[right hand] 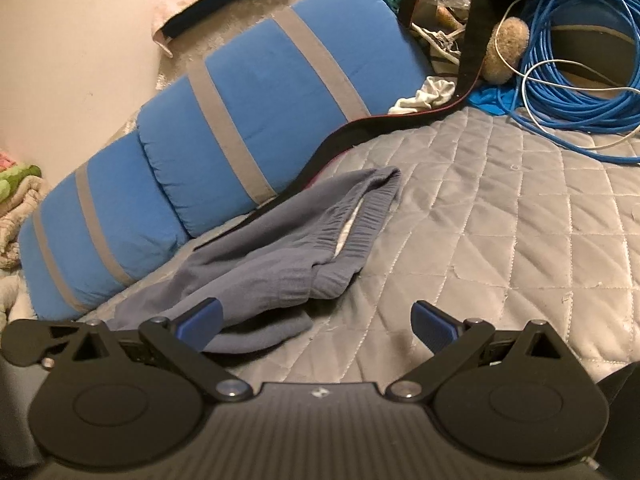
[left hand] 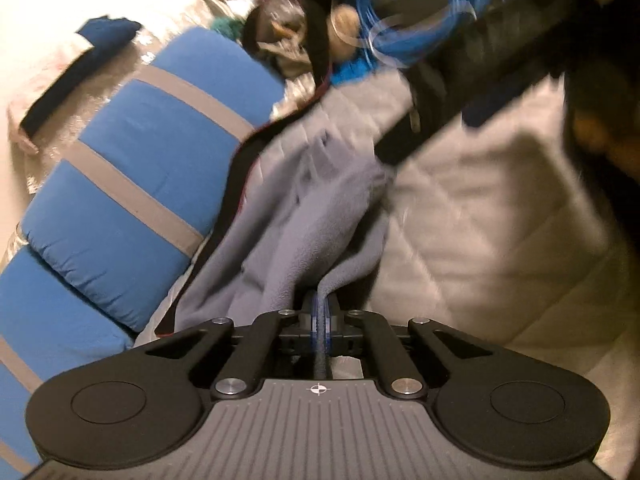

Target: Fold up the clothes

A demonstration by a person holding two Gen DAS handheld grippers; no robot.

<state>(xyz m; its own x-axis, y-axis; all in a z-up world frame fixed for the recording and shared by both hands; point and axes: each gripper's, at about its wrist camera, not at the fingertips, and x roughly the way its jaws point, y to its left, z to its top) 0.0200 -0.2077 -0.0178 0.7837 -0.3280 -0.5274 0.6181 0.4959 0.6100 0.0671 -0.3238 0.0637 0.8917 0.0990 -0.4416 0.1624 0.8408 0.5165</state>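
- Grey-blue fleece garment (right hand: 288,240) lies crumpled on the quilted grey bedspread (right hand: 500,240), its left edge just beside the blue bolster (right hand: 224,128) and its elastic waistband gaping toward the open quilt.
- One garment of this kind shows in each view.
- At far left of the right wrist view, a bare beige wall and a heap of pale and green cloth (right hand: 16,200).
- Blue bolster has grey bands; five can be counted in the right wrist view. It walls off the garment's left side.
- A black strap with a red edge (right hand: 360,132) runs from the clutter down between bolster and garment.
- Left gripper (left hand: 319,320) has its blue pads pressed together on a fold of the garment (left hand: 304,216), which rises in a ridge away from them. The left wrist view is blurred.
- Right gripper (right hand: 318,322) hangs low over the bedspread with its jaws spread wide and holding nothing; its left pad (right hand: 200,322) overlaps the garment's near hem, though contact cannot be told.
- To the right of the garment the quilt is bare and flat as far as the frame edge.
- At upper right, one coil of blue cable (right hand: 580,80), one thin white cord and one tan fuzzy ball (right hand: 506,48).
- No writing can be read; each gripper body bears only a small round target mark.
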